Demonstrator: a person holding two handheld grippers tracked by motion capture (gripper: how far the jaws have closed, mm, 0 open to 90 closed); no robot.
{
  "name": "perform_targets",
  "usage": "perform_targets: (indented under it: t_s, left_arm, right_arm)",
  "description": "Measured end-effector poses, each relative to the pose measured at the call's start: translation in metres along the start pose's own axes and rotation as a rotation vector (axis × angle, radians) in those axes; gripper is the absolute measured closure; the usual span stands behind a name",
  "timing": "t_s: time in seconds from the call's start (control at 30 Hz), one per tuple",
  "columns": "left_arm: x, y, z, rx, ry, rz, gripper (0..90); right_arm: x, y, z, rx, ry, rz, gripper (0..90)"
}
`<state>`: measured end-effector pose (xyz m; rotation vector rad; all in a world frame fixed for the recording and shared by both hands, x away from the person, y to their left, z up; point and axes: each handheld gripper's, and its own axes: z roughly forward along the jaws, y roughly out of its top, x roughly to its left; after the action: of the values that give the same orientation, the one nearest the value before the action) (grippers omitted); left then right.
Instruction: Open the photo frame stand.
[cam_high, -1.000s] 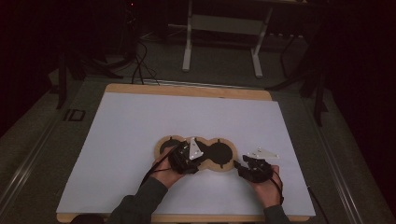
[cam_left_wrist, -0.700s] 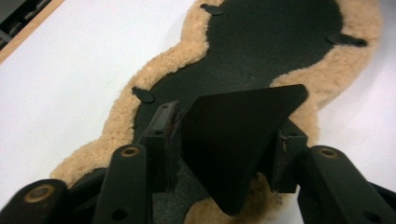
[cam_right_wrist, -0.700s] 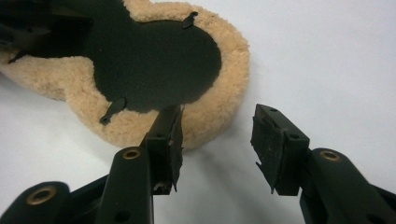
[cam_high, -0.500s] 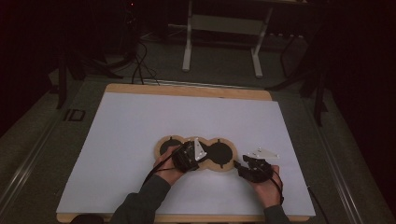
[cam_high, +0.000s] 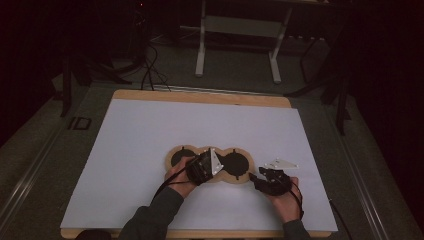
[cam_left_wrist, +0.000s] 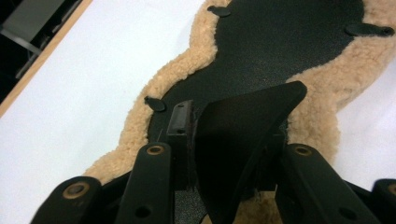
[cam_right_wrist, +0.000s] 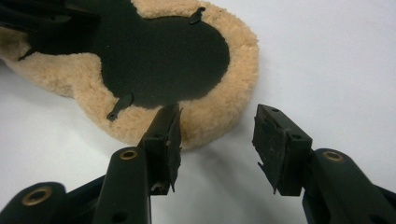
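Observation:
A tan fleece pad with a black three-lobed centre lies on the white table near its front edge. My left gripper is over the pad's middle. Its jaws have just been closing, and in the left gripper view the gripper pinches a raised, curled flap of the black sheet. My right gripper rests beside the pad's right lobe. In the right gripper view it stands open with only bare table between the pads, and its left fingertip is at the fleece rim.
The white sheet covers a wooden table top. Small black tabs stick out onto the fleece. A metal stand and cables are on the dark floor beyond the far edge.
The left gripper has shifted slightly over the pad's middle. The right hand has kept still.

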<state>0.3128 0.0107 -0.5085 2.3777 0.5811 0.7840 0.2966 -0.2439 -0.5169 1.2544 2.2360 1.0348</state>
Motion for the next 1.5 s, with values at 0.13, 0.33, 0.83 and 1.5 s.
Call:
perform_targets:
  t_s: [0.13,0.33,0.83,1.5]
  left_arm:
    - [0.005,-0.001,-0.002,-0.025,-0.022,-0.035,70.0]
    - [0.009,-0.004,-0.003,-0.044,-0.04,-0.048,70.9]
    - [0.017,-0.014,-0.008,-0.123,-0.08,-0.099,71.1]
    - [0.024,-0.028,-0.018,-0.225,-0.115,-0.168,70.7]
  right_arm:
    - [-0.001,0.0,-0.001,-0.006,0.009,0.008,50.8]
    - [-0.003,0.001,-0.002,-0.005,0.033,0.033,49.7]
    - [-0.005,0.007,-0.005,-0.01,0.099,0.1,41.2]
    - [-0.007,0.02,-0.004,-0.027,0.231,0.221,30.2]
